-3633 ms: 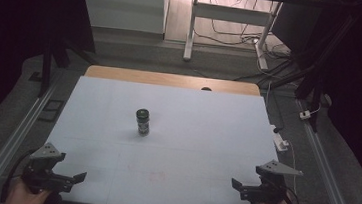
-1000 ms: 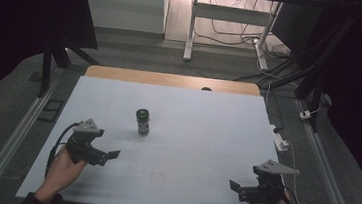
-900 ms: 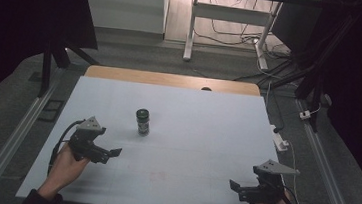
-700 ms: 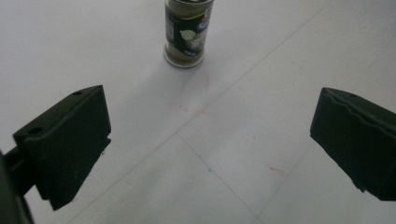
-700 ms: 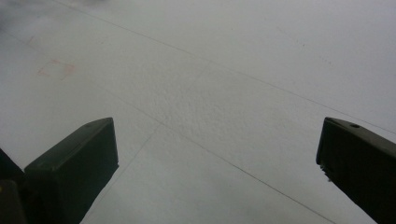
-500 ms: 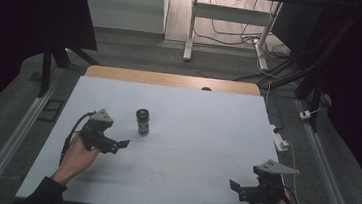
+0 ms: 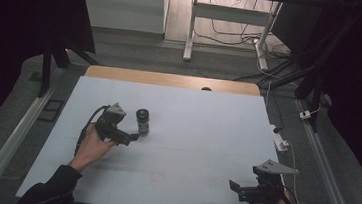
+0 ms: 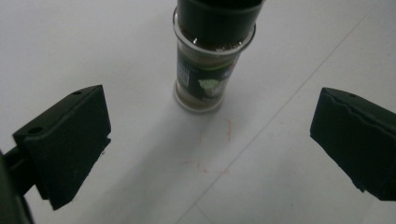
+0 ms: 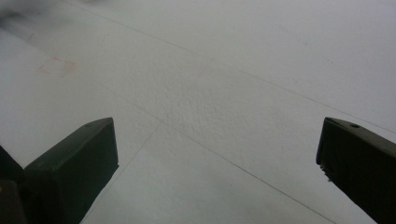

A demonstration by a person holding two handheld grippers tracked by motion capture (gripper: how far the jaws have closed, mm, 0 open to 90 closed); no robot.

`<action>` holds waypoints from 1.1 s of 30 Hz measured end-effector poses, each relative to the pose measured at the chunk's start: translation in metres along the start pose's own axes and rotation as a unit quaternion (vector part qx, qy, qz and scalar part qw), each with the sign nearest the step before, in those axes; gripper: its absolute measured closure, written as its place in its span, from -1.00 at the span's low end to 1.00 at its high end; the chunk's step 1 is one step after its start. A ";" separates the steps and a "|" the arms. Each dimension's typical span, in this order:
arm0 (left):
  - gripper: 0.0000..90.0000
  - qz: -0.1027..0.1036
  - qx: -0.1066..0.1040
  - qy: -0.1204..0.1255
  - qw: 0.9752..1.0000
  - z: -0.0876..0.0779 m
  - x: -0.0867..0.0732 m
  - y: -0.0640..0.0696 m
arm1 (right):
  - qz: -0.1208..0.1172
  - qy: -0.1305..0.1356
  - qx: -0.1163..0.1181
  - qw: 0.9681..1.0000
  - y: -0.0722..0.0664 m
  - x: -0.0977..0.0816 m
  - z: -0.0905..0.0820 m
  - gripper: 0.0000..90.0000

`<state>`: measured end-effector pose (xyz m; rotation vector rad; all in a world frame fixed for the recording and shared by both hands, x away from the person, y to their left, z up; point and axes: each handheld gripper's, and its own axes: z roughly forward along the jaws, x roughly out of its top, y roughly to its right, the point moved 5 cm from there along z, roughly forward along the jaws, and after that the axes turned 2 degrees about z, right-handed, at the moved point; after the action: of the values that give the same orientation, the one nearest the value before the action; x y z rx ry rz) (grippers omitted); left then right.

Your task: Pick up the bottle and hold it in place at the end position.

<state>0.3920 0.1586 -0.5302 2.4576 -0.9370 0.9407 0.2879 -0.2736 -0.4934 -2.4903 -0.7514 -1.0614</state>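
White tabletop (image 7: pixel 201 134), dark room around it. We see the spice jar (image 7: pixel 142 121) standing upright, long axis vertical, straight ahead of our left gripper (image 8: pixel 210 154), just past the tips and not yet between them. Jaws wide, empty. Right gripper (image 7: pixel 241 189) sits well apart near the table's edge, jaws wide, empty. Left is clearly nearer.

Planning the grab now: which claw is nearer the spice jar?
Left. The left claw is open just short of the spice jar, not touching. The right claw sits open, far away at the table's near right edge.
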 end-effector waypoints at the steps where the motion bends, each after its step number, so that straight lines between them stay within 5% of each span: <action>1: -1.00 0.001 -0.002 -0.002 1.000 0.003 0.001 -0.001 | 0.000 0.000 0.000 1.000 0.000 0.000 0.000 -1.00; 10: -0.98 0.004 -0.009 -0.003 1.000 0.027 0.010 -0.013 | -0.004 -0.003 0.002 1.000 0.000 0.000 0.000 -1.00; 13: -0.87 0.014 -0.012 -0.003 1.000 0.031 0.013 -0.014 | -0.005 -0.003 0.002 1.000 0.000 0.000 0.001 -1.00; 22: -0.12 0.065 -0.004 -0.011 0.998 0.036 0.017 -0.010 | -0.006 -0.004 0.004 1.000 -0.001 0.000 0.001 -1.00; 26: 0.17 0.074 -0.019 -0.011 0.997 0.036 0.017 -0.008 | -0.006 -0.006 0.004 1.000 -0.001 0.000 0.001 -1.00; 33: 0.18 0.068 -0.016 -0.013 0.998 0.036 0.017 -0.007 | -0.008 -0.005 0.004 1.000 -0.001 0.000 0.001 -1.00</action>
<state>0.4226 0.1369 -0.5444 2.4090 -1.1301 0.9318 0.2876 -0.2724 -0.4943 -2.4889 -0.7786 -1.0494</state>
